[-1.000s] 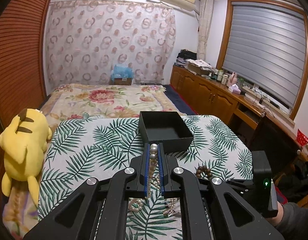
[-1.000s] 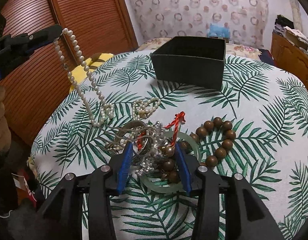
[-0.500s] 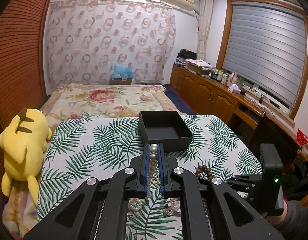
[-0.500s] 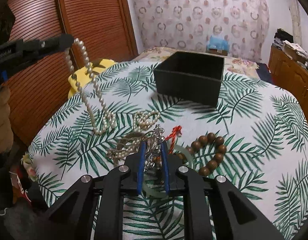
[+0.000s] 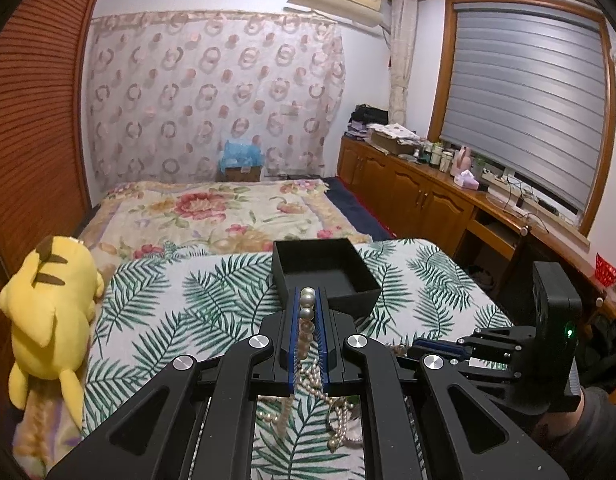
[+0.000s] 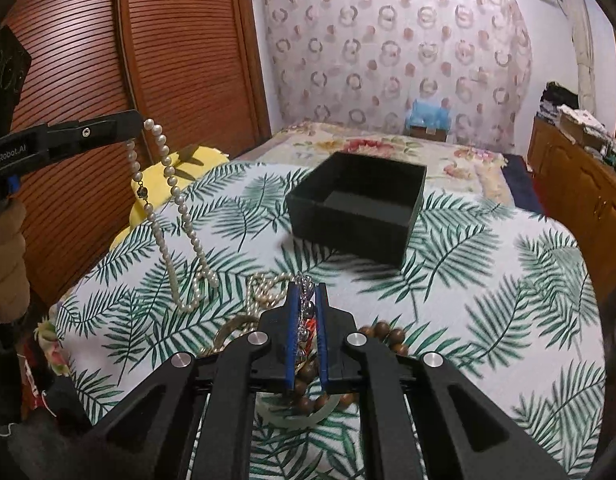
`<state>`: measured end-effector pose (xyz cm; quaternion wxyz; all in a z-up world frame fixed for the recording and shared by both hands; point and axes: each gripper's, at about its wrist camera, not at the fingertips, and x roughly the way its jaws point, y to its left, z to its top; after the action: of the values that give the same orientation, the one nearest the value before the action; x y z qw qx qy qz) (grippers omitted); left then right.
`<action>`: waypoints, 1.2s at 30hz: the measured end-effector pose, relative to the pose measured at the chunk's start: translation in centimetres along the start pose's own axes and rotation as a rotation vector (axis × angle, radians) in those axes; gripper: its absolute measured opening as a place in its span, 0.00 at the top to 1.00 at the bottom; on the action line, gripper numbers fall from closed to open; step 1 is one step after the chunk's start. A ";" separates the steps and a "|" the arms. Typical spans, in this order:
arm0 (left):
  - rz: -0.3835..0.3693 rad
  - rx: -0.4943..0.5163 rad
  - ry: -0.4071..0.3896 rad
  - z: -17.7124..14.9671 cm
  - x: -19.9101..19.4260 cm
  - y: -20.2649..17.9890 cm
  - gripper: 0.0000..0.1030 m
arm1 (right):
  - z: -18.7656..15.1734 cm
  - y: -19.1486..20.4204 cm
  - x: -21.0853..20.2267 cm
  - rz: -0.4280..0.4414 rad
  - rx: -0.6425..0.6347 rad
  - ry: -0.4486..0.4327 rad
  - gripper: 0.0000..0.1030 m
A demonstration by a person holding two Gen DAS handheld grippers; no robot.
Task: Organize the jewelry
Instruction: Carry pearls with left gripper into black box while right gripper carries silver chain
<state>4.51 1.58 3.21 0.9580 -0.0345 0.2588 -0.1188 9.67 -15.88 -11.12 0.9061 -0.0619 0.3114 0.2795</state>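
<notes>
My left gripper [image 5: 307, 294] is shut on a white pearl necklace [image 5: 306, 312] and holds it above the table; in the right wrist view the necklace [image 6: 170, 208] hangs from that gripper [image 6: 136, 128] with its lower end on the cloth. My right gripper [image 6: 306, 286] is shut on a silver chain [image 6: 304, 308], lifted off the jewelry pile. An open black box [image 6: 357, 204] stands farther back on the table, empty; it also shows in the left wrist view [image 5: 325, 270].
A wooden bead bracelet [image 6: 381, 330], a green jade bangle [image 6: 304, 420] and another pearl strand [image 6: 264, 286] lie under the right gripper on the leaf-print tablecloth [image 6: 487, 280]. A yellow plush toy [image 5: 48, 312] sits at the table's left edge. A bed lies beyond.
My right gripper closed on the silver chain and rose from the pile. My left gripper lifted the pearl necklace higher, so less of it rests on the cloth.
</notes>
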 end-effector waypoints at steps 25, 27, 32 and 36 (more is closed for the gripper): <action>-0.013 0.054 -0.078 8.3 3.8 -1.2 0.93 | 8.1 -6.2 2.4 -0.081 -0.045 -0.104 0.91; -0.016 0.053 -0.087 9.4 4.1 -1.3 0.93 | 8.7 -6.8 3.0 -0.079 -0.037 -0.107 0.91; -0.017 0.079 -0.110 12.3 5.0 -2.1 0.93 | 10.1 -7.9 4.1 -0.071 -0.030 -0.118 0.91; -0.016 0.098 -0.118 13.9 6.1 -2.6 0.93 | 10.9 -8.2 4.8 -0.060 -0.033 -0.123 0.91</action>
<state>16.09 -2.42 12.54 0.9711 0.0035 0.1955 -0.1365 22.98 -17.38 -5.82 0.9303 -0.0691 0.2486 0.2606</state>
